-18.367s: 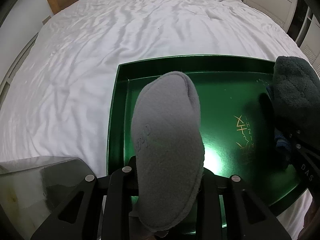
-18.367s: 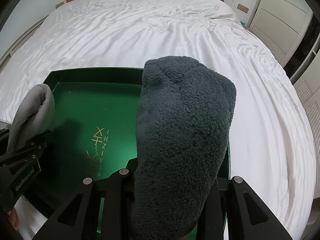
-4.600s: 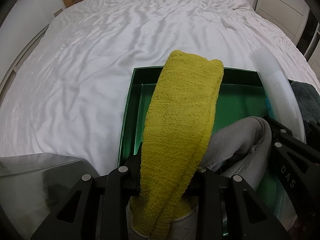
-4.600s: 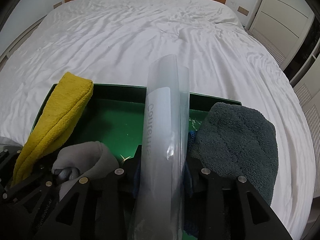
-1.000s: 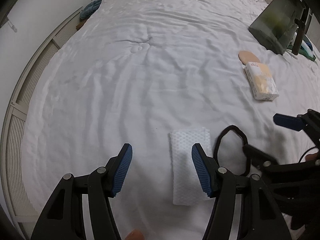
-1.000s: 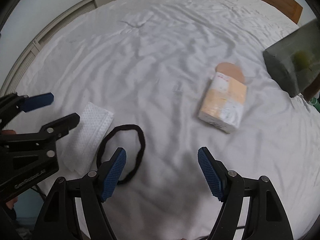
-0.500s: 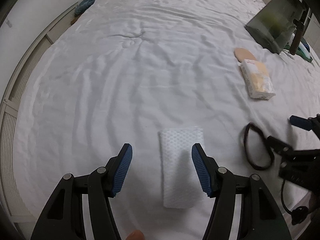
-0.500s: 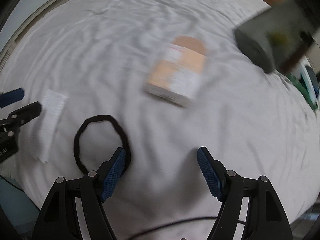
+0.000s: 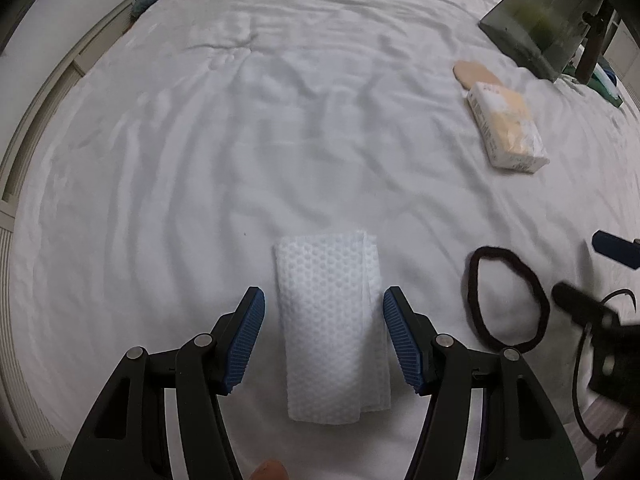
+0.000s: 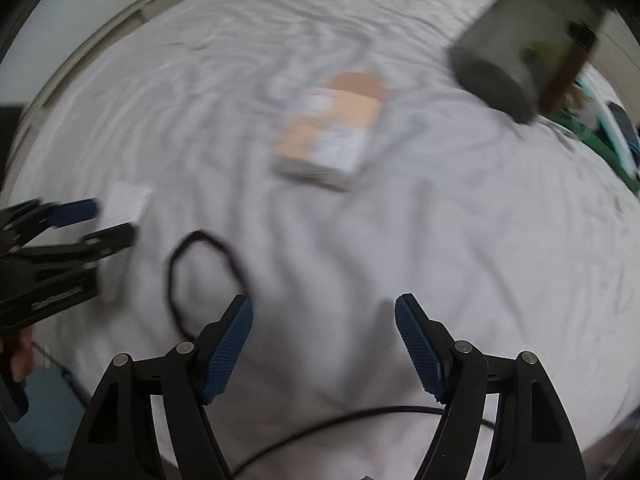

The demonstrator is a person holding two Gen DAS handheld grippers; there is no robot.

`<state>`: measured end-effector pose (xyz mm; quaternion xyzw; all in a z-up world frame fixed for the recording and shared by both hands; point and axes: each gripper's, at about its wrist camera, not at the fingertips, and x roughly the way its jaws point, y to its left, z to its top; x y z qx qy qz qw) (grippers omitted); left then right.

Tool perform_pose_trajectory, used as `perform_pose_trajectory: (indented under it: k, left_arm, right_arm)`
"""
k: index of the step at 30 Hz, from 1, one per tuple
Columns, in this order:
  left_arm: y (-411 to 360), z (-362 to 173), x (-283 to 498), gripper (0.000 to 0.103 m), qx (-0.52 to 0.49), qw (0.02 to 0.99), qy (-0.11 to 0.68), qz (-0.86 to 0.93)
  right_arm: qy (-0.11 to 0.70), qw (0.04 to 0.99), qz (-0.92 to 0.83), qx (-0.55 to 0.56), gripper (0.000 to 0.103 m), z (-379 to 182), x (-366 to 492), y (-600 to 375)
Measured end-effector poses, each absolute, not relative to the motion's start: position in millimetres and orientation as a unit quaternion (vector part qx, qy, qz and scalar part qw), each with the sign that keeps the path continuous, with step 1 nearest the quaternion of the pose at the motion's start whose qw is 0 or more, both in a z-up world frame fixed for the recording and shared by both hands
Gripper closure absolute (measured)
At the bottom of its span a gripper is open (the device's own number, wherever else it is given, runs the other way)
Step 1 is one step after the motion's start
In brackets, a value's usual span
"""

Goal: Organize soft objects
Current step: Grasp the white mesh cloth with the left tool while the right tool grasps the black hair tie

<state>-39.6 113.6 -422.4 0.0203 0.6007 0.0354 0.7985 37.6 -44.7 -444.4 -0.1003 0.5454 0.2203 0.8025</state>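
A folded white textured cloth [image 9: 332, 328] lies on the white bed. My left gripper [image 9: 324, 340] is open, its blue pads on either side of the cloth's near half, apart from it. A black hair band [image 9: 506, 306] lies to its right; it also shows in the right wrist view [image 10: 204, 276]. My right gripper [image 10: 324, 344] is open and empty over bare sheet, right of the band. A wrapped tissue pack [image 9: 506, 130] and a tan pad [image 9: 476, 74] lie farther back. The right wrist view is blurred.
A dark translucent box [image 9: 540, 36] stands at the far right of the bed, with the green tray's edge [image 10: 600, 152] beside it. A black cable [image 10: 340, 424] runs across the sheet near my right gripper. The bed's left edge meets a slatted frame [image 9: 24, 152].
My left gripper has moved forward so the white cloth now lies between its pads. My right gripper has swung right, away from the hair band; both were emptied since the tray frames.
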Motion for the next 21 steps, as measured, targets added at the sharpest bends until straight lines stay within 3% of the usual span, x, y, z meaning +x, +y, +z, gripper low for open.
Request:
perform_pose_trajectory:
  k: [21]
  left_arm:
    - [118.1,-446.9,-47.2,0.047,0.025,0.79,0.612,0.031]
  right_arm:
    - [0.54,0.778,0.3,-0.116,0.029,-468.6,27.4,11.9]
